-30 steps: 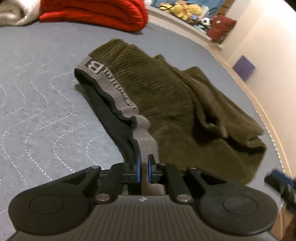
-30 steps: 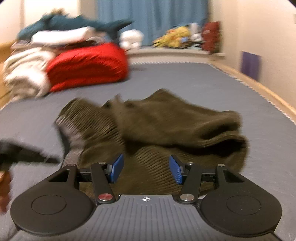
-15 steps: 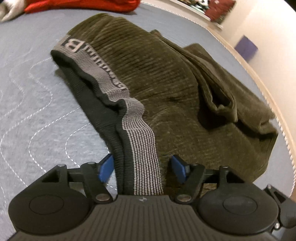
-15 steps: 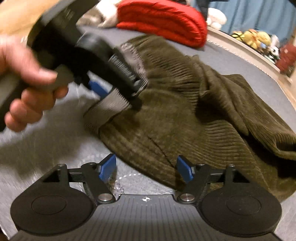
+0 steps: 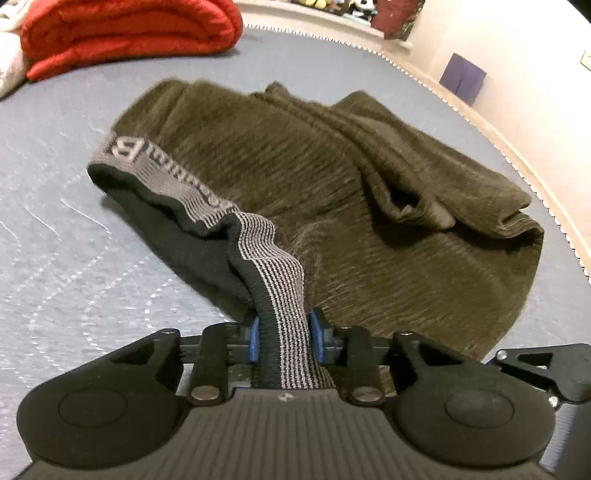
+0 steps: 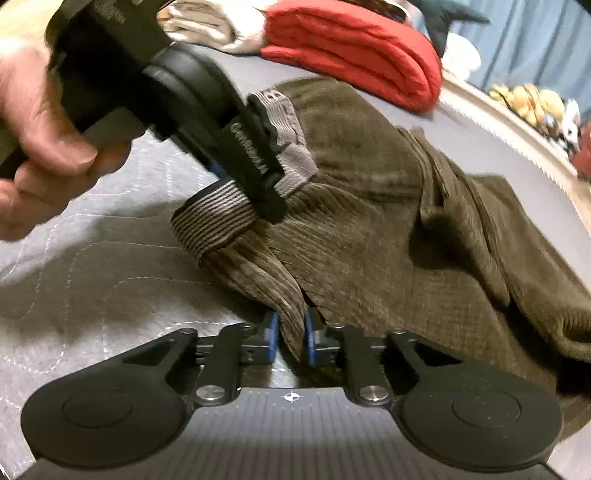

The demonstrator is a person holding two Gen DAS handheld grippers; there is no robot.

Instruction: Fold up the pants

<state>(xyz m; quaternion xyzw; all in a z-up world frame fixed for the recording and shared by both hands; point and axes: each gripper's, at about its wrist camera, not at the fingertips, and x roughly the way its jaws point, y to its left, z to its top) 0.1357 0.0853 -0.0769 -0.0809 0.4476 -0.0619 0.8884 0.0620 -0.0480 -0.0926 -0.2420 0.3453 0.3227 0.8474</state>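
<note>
Left gripper [image 5: 283,339]: jaws closing, blue pads [image 5: 254,338] pressed on the striped waistband [image 5: 284,295] of the pants [image 5: 369,192], angled down. Right gripper [image 6: 290,341]: jaws closing, pads pinching a fold of the ribbed fabric at the near edge. Person's left hand [image 6: 40,140] wraps that gripper's handle, far left in the right wrist view.

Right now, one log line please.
left hand-held gripper: closing on grey striped waistband | right hand-held gripper: closing on olive ribbed pants | fold: not started

Olive ribbed pants [image 5: 332,177], grey striped waistband [image 5: 280,280], red blanket [image 5: 125,33].
</note>
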